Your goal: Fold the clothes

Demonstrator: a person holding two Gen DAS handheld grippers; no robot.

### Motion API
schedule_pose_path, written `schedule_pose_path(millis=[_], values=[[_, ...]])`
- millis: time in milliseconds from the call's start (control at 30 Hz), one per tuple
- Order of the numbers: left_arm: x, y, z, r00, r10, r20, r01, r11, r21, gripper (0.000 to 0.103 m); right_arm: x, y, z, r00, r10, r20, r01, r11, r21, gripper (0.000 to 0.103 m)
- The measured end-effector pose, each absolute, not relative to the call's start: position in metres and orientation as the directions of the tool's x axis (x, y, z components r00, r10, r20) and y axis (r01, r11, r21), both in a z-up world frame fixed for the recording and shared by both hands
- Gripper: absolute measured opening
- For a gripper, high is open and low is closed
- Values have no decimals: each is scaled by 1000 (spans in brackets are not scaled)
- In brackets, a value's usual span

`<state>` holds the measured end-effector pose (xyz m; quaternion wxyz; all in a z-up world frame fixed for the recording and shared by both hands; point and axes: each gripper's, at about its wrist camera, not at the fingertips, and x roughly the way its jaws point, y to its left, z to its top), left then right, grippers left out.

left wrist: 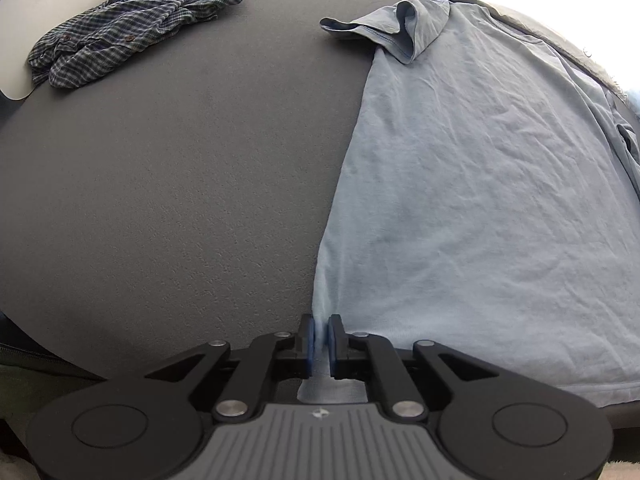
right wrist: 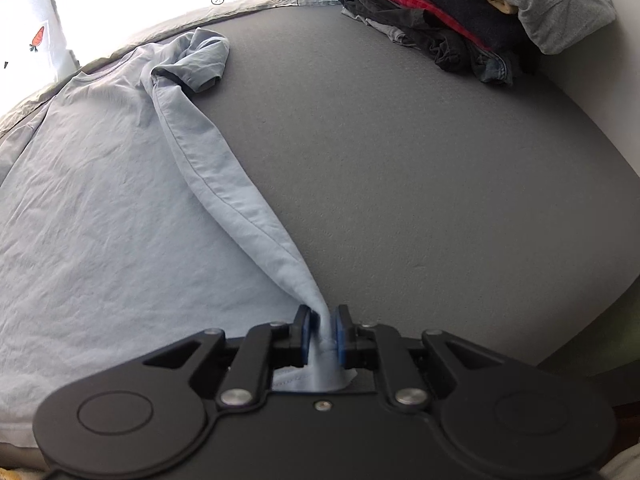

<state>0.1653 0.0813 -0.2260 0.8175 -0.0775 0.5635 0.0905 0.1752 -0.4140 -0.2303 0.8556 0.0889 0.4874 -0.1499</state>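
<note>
A light blue T-shirt [left wrist: 480,184] lies spread on the dark grey table [left wrist: 180,184], collar end far from me. My left gripper [left wrist: 320,338] is shut on the shirt's near left hem corner. In the right wrist view the same shirt [right wrist: 100,200] fills the left side. My right gripper [right wrist: 323,336] is shut on its near right hem corner, and the side edge is pulled into a raised fold running up to the sleeve [right wrist: 200,64]. The left sleeve [left wrist: 384,28] is folded in on itself.
A crumpled dark plaid shirt [left wrist: 132,24] lies at the far left of the table. A stack of folded clothes [right wrist: 480,12], red, dark and grey, stands at the far right corner. Bare grey table [right wrist: 420,180] lies between the shirt and the stack.
</note>
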Motion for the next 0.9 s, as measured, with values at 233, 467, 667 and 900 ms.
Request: schedule_pose_path(millis=[233, 467, 667, 900], values=[[185, 87, -211, 399, 76, -914, -249, 968, -28, 47, 198, -408, -200, 566, -232, -791, 361, 932, -15, 74], [223, 93, -204, 417, 107, -903, -240, 971, 4, 76, 246, -342, -197, 692, -161, -704, 181, 982, -47, 103], [264, 110, -203, 436, 127, -891, -206, 978, 39, 84, 305, -279, -219, 682, -33, -731, 50, 999, 2, 103], [332, 118, -209, 492, 83, -867, -104, 994, 36, 86, 356, -224, -254, 677, -54, -734, 108, 994, 26, 103]])
